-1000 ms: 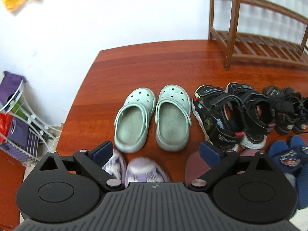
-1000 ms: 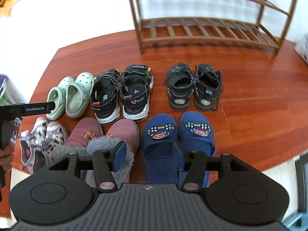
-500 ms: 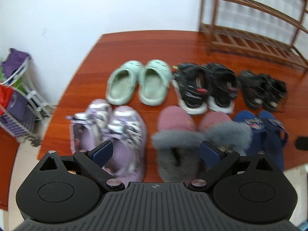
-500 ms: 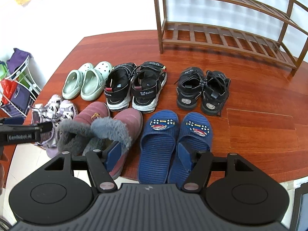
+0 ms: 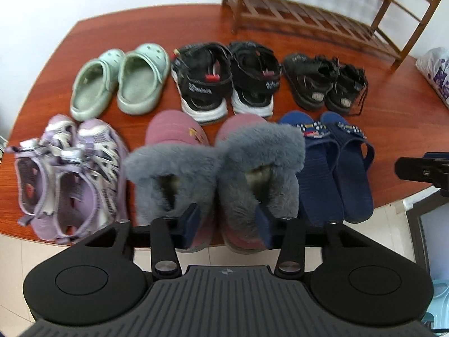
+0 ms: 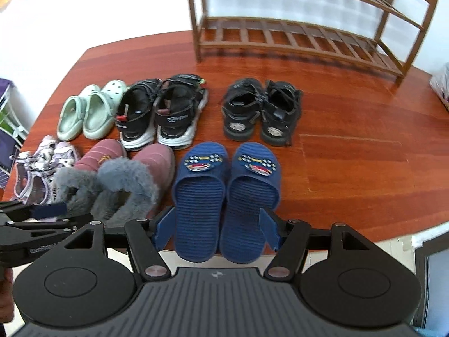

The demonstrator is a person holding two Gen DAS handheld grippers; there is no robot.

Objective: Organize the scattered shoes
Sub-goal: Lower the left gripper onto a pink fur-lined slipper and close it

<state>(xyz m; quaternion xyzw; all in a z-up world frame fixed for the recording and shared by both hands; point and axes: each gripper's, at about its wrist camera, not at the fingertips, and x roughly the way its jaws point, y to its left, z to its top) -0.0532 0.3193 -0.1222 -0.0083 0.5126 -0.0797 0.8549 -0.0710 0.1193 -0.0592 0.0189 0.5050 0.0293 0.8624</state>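
Six pairs of shoes are lying side by side in two rows on the wooden table (image 6: 350, 168).

We are holding the left gripper (image 5: 227, 224) and right gripper (image 6: 216, 231) spread and empty, above the fur-lined boots (image 5: 213, 174) and blue slippers (image 6: 227, 196). We are judging the boots soft and light, best taken by the cuff; the ribbed slippers flexible; the green clogs (image 5: 120, 81) smooth foam, best gripped at the heel rim.

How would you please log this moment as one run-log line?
left gripper: open, empty, over fur boots | right gripper: open, empty, over blue slippers | six pairs in two rows | rack: empty
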